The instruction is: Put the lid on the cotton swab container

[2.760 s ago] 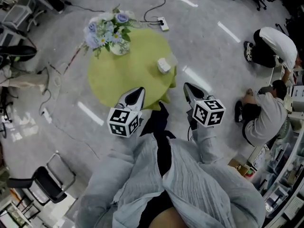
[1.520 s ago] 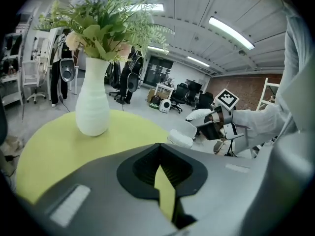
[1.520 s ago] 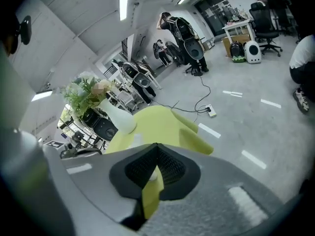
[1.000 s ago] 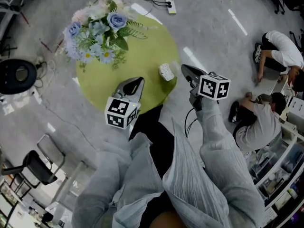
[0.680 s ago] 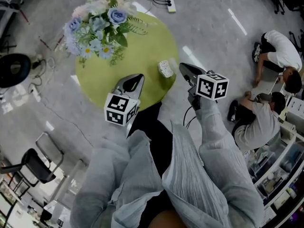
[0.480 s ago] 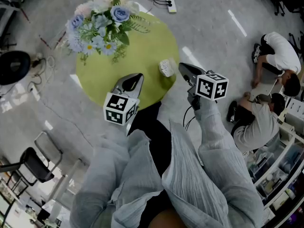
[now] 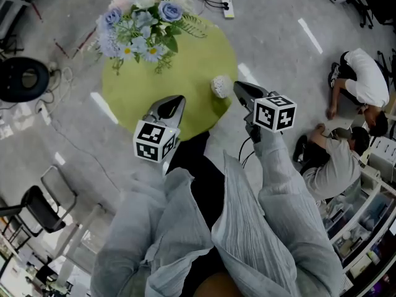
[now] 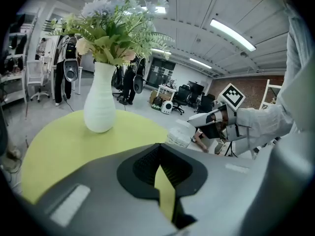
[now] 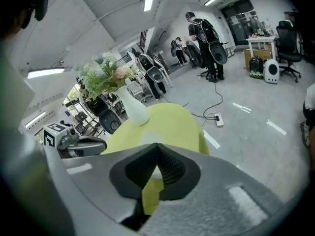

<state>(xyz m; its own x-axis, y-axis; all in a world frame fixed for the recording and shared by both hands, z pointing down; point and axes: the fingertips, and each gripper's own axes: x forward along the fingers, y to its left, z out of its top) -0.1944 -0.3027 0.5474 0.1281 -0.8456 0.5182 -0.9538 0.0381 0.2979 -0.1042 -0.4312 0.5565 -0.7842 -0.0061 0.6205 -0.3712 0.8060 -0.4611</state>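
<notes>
**A:** Head view first: a round green table [image 7: 192, 60] is seen below, with a vase of flowers [image 7: 145, 23] set at its far side.

**B:** And the cotton swab container [image 7: 219, 86] is picked out at the table's right edge, small and white, well apart from the vase.

**A:** The left gripper [image 7: 176, 101] is held over the near rim. The right gripper [image 7: 240, 89] is poised just beside the container, out past the table's edge.

**B:** Two people [image 7: 359, 73] are spotted on the floor at the right.

**A:** Over to the left gripper view: the jaws are closed up, with only a thin slit between them and nothing pinched.

**B:** The container is seen beyond them at the table's edge, and the right gripper's tip is near it.

**A:** Right gripper view now: it's the same story, jaws together and nothing held.

**B:** A pale shape is glimpsed just over the notch, close ahead, taken to be the container. Whether its lid is on cannot be told.
</notes>
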